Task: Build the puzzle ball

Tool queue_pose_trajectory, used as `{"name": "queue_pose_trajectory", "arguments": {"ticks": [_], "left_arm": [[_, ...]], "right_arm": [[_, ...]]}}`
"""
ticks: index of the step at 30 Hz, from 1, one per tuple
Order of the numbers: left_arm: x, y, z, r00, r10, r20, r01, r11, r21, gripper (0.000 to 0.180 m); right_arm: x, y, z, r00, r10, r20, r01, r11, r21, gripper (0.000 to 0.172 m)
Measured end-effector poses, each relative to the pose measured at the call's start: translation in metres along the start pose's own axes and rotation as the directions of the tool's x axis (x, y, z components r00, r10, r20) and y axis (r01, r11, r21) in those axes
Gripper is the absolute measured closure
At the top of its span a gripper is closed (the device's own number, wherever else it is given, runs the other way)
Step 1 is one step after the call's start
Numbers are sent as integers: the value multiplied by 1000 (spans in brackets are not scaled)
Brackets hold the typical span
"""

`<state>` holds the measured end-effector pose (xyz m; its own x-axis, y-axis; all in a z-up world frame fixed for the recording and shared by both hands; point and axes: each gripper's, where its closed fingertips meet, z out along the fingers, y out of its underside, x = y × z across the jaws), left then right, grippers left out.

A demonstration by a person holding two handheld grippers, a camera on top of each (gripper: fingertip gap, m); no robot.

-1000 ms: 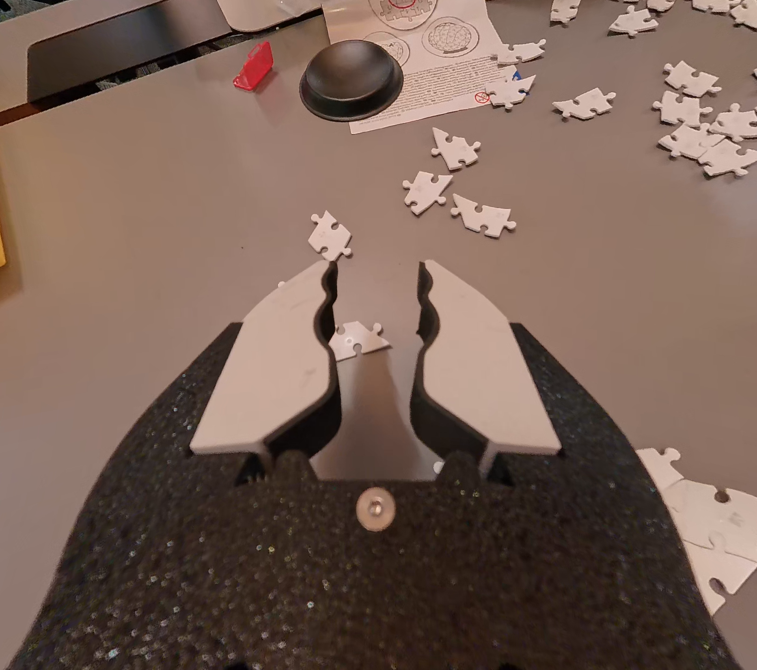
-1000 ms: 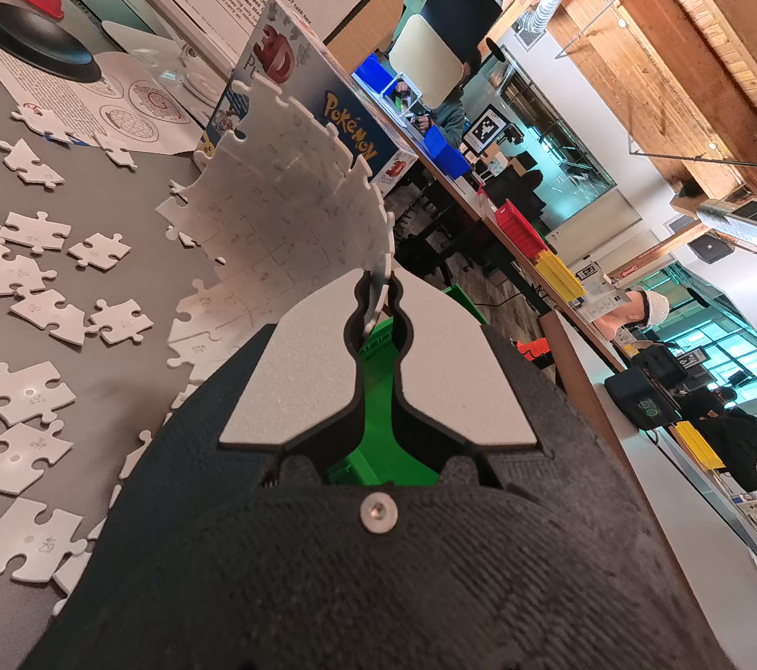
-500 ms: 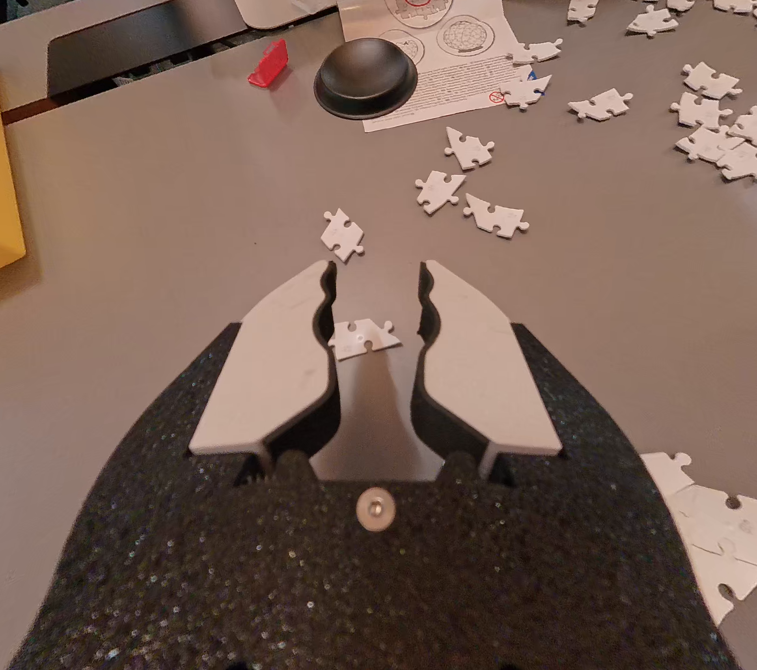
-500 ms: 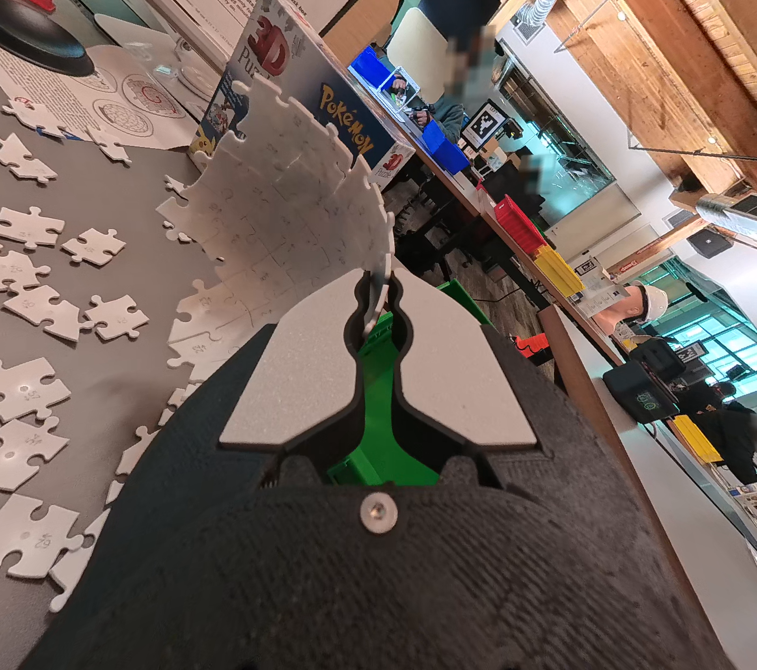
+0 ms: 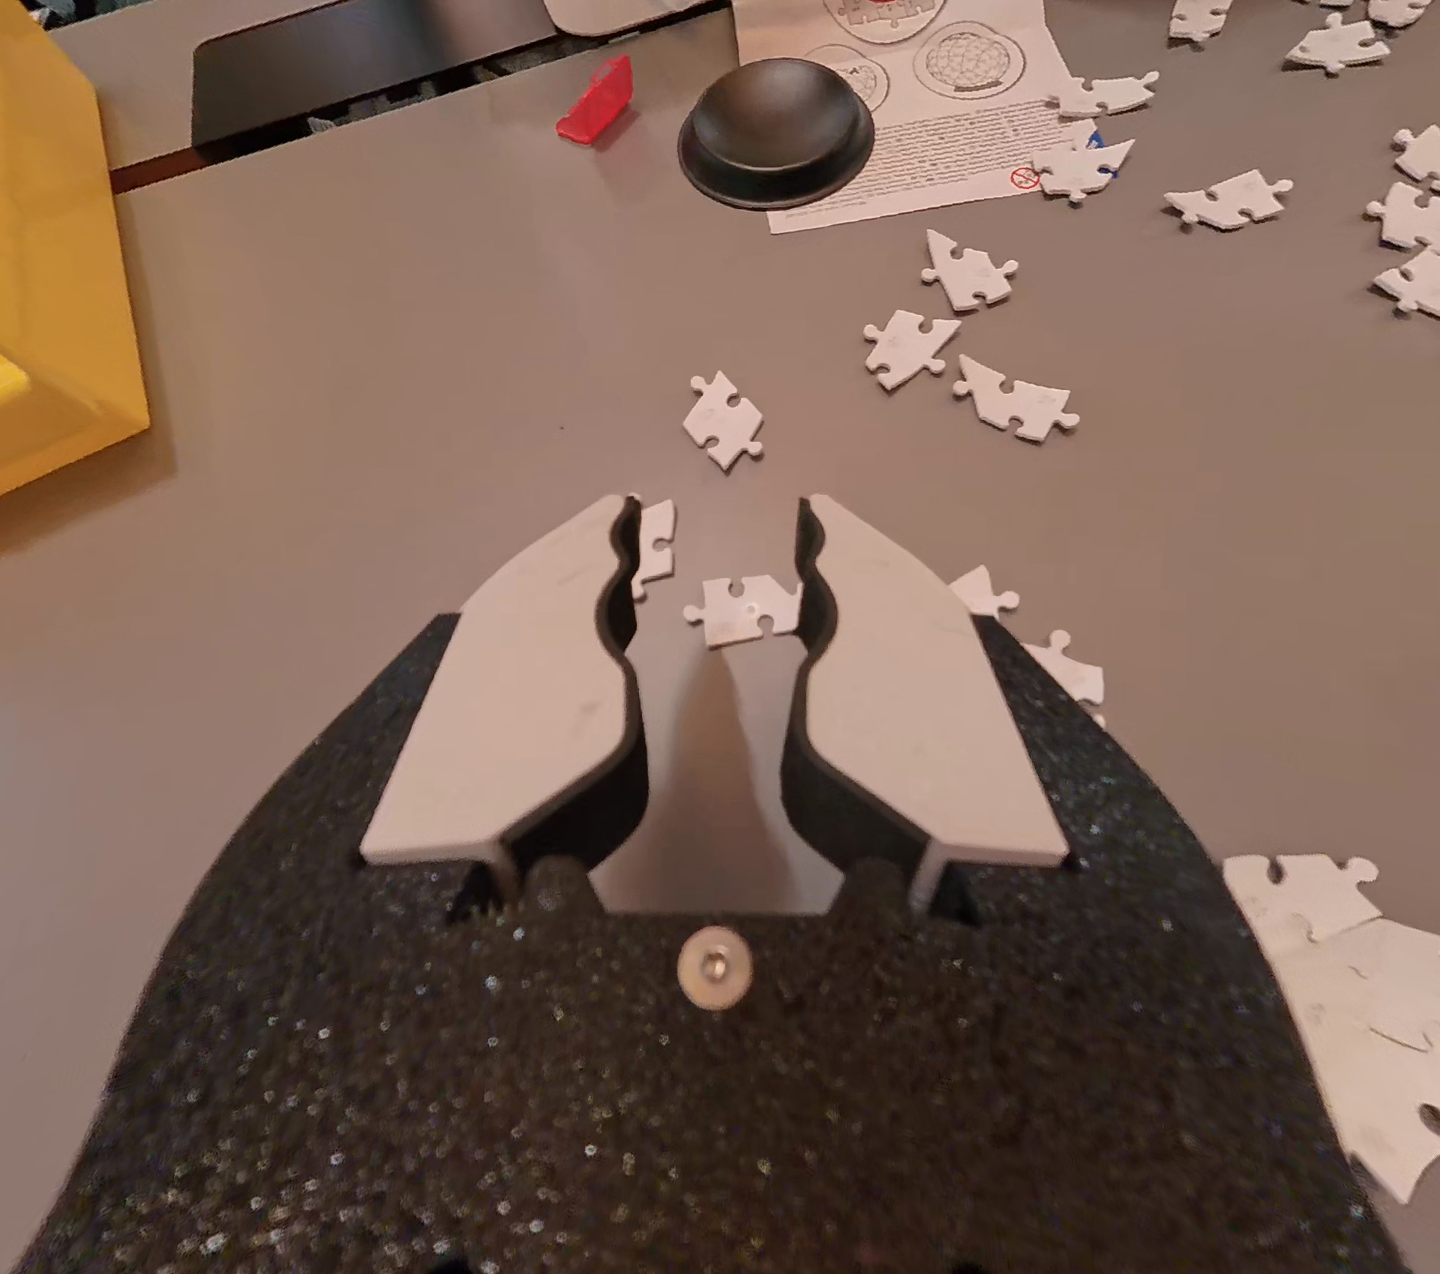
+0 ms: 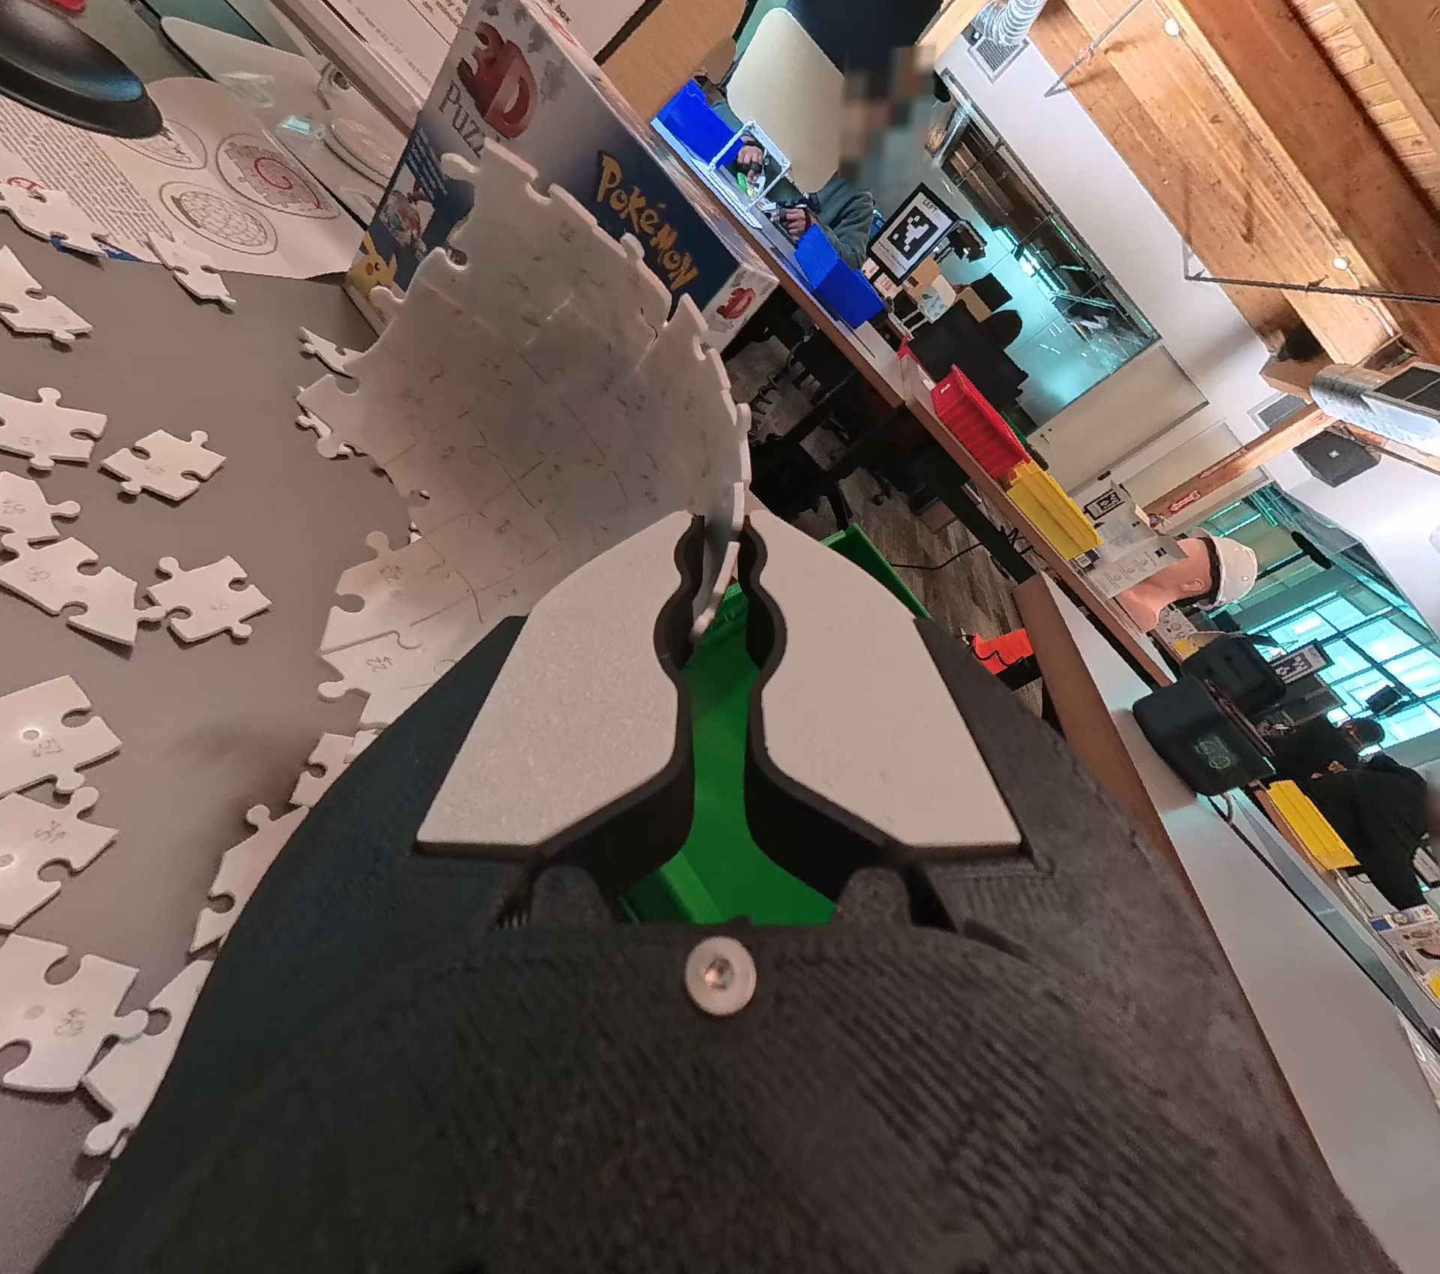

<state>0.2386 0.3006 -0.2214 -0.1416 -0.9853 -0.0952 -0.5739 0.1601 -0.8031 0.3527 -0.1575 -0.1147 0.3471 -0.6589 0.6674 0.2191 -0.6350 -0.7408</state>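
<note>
Puzzle shell [image 6: 545, 395] — curved sheet of joined white pieces, raised off the grey table [image 5: 390, 317], its edge clenched between the right gripper [image 6: 721, 535] pads.
Left gripper [image 5: 717, 512] — released, jaws spread above the table; two loose pieces [image 5: 744, 605] lie between the fingers, gripped by neither.
Loose white pieces [image 5: 1013, 407] — scattered ahead and to the right.
Black dome [image 5: 775, 134] — on the instruction sheet [image 5: 935, 68], red clip [image 5: 596, 99] just beside it.
Puzzle box [image 6: 545, 146] — behind the shell.
Yellow bin [image 5: 54, 263] — at left edge.
</note>
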Motion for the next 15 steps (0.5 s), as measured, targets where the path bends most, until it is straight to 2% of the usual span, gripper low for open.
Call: {"name": "queue_pose_trajectory", "arguments": {"ticks": [15], "left_arm": [[-29,24,-9,998,-37,50,40,997,-62,143]], "right_arm": [[-21,-20,11,998,-2,57,-1,998,55,164]]}}
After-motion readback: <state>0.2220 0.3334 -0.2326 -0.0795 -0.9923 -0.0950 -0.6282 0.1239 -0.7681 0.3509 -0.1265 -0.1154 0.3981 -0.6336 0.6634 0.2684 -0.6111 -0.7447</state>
